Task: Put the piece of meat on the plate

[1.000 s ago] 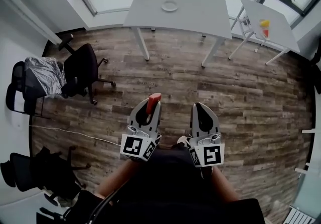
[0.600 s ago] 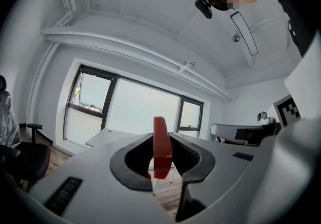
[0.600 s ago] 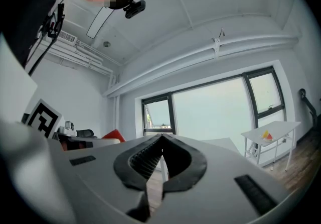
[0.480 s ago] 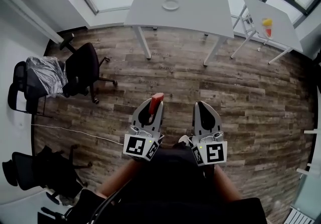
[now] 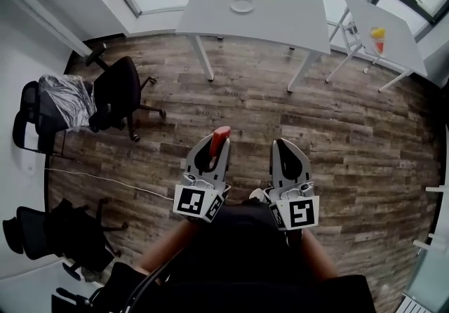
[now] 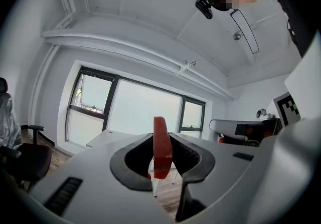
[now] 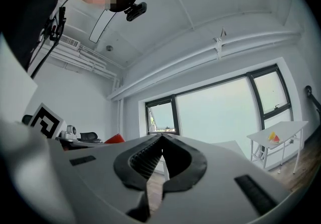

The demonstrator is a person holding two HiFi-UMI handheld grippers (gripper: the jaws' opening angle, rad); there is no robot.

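Wood-plank floor fills most of the head view. The person stands mid-room, well apart from any furniture.

At the far side is a long pale grey rectangular table. To its right is a smaller white table carrying a yellow-and-orange item, too small to identify. A black swivel office chair is at left.

The left gripper and right gripper are held side by side close to the body, both pointing toward the long table.

A small round pale plate lies alone near the long table's middle, nothing on it.

The thin red slab of meat stands upright on edge, pinched between the left gripper's jaws, its top poking above them. The right gripper's jaws are pressed together at the tips with nothing between them.

Progress (judgement): pick-up is done and the meat is in carry. What remains is the whole walk to the table, then lowering and release onto the plate. Roughly mid-task.

View comparison:
- Head view alone shows the plate, the floor gap to it, and both tools at once.
- Left gripper view alone shows how the jaws bear on the slab's flat faces. The plate cannot be made out there, only windows, ceiling and a table edge.
- Right gripper view confirms that the tool is empty, and shows the small table at right.
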